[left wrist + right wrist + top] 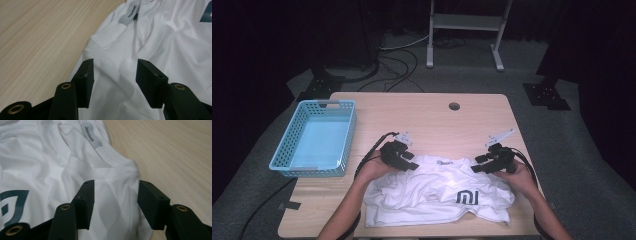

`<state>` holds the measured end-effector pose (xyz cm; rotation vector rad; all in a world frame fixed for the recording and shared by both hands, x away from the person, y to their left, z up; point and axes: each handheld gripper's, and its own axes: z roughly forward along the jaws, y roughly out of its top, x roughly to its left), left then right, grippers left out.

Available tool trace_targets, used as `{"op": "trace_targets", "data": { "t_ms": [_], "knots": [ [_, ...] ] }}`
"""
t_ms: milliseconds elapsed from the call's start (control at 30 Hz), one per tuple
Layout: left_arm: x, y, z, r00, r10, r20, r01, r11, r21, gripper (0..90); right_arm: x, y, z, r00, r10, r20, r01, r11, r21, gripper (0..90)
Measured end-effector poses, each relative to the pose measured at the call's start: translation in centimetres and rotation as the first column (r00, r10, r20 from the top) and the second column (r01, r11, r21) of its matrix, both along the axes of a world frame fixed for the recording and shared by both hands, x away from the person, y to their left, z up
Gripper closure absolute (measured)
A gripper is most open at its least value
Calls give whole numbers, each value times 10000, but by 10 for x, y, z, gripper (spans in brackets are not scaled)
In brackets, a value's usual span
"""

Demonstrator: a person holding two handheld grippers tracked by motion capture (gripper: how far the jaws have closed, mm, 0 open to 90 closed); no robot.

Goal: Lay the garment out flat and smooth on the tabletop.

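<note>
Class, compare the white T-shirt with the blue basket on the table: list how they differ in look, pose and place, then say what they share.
The white T-shirt is soft cloth, lying crumpled and flat; the blue basket is a rigid, perforated box standing upright. The T-shirt lies at the near edge between the two grippers; the basket stands apart at the left edge, with nothing visible inside. The T-shirt bears a dark logo; the basket is plain. Both rest on the wooden table.

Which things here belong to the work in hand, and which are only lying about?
In the work:
- white T-shirt, crumpled on the table
- left tongs, open over the shirt
- right tongs, open over the shirt

Lying about:
- blue basket, left on the table
- white stand, behind the table
</note>
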<state>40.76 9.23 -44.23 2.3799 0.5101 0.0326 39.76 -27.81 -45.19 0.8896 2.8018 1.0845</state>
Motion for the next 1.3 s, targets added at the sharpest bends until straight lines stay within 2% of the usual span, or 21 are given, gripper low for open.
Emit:
{"op": "trace_targets", "data": {
  "t_ms": [233, 367, 600, 700, 867, 1133, 1300],
  "knots": [
    [11, -8, -8, 9998, 67, -186, -64, 9999, 144, 481, 10, 2, -11, 9995, -231, -237, 225, 9995, -234, 506],
    [13, -8, -13, 9995, 101, -306, -91, 9995, 302, 533, 11, 1, -13, 9994, -298, -182, 296, 9995, -114, 592],
    [5, -7, -16, 9995, 69, -299, -61, 9996, 263, 676, 5, 11, -12, 9995, 300, 7, -300, 9989, -370, 758],
    [0, -7, -17, 9994, -35, -340, 43, 9997, 227, 724, -1, 15, -9, 9987, 485, 132, -482, 9986, -229, 830],
    [-8, -6, -16, 9989, -239, -392, 252, 9991, 327, 830, -12, 21, -5, 9954, 916, 289, -905, 9952, -384, 861],
    [-18, 2, -5, 9998, -197, -79, 197, 9998, -20, 864, -21, 18, 8, 9927, 1142, 394, -1148, 9933, 135, 867],
    [-20, 7, 4, 9998, -100, 161, 103, 9998, -165, 866, -21, 9, 18, 9942, 998, 413, -1024, 9926, 656, 866]
  ]
}}
